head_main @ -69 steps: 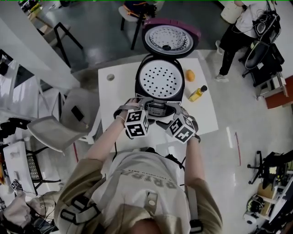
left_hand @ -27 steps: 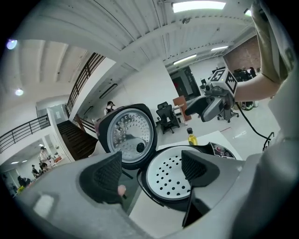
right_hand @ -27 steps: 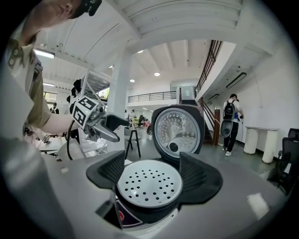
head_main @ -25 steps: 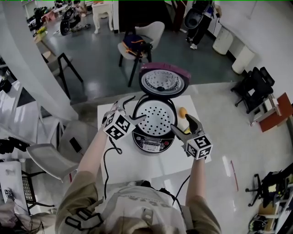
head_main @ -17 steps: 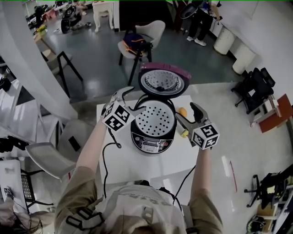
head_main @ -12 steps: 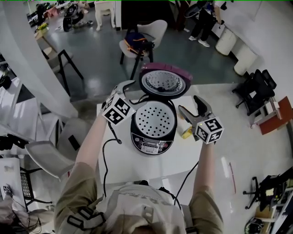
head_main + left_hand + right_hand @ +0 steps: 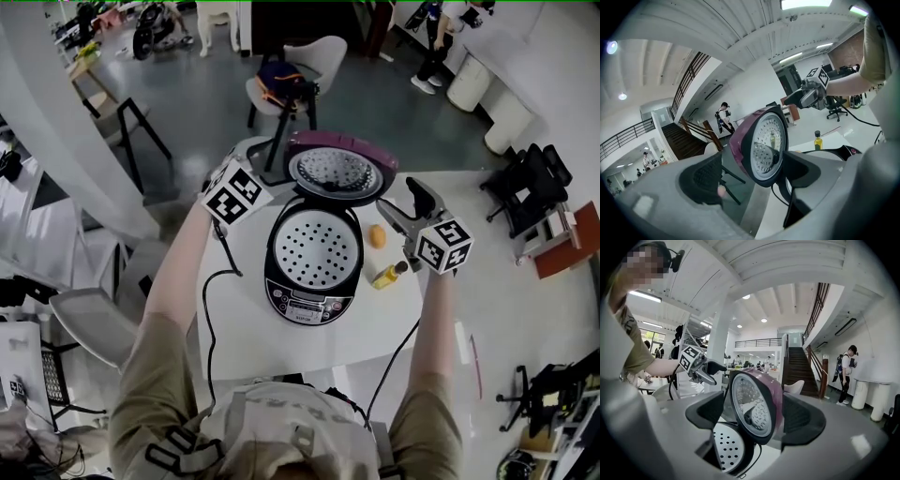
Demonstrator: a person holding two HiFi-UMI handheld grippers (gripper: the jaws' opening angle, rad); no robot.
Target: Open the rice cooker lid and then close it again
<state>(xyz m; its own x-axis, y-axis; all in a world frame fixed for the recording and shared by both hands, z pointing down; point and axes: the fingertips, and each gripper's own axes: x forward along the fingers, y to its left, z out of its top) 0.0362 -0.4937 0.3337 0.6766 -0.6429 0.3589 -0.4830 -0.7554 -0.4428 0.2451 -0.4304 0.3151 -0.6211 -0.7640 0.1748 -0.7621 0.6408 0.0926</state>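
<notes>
Opened, not yet closed: my left gripper [image 7: 754, 178] and just-widened right gripper [image 7: 757, 417], both wide and empty, flank the raised purple-rimmed lid [image 7: 339, 173] of the black rice cooker [image 7: 312, 255].

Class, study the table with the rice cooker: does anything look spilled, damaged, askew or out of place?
Nothing stands out. The rice cooker sits on the table, its lid open and upright. The bottle stands upright beside the orange; no spill shows.
</notes>
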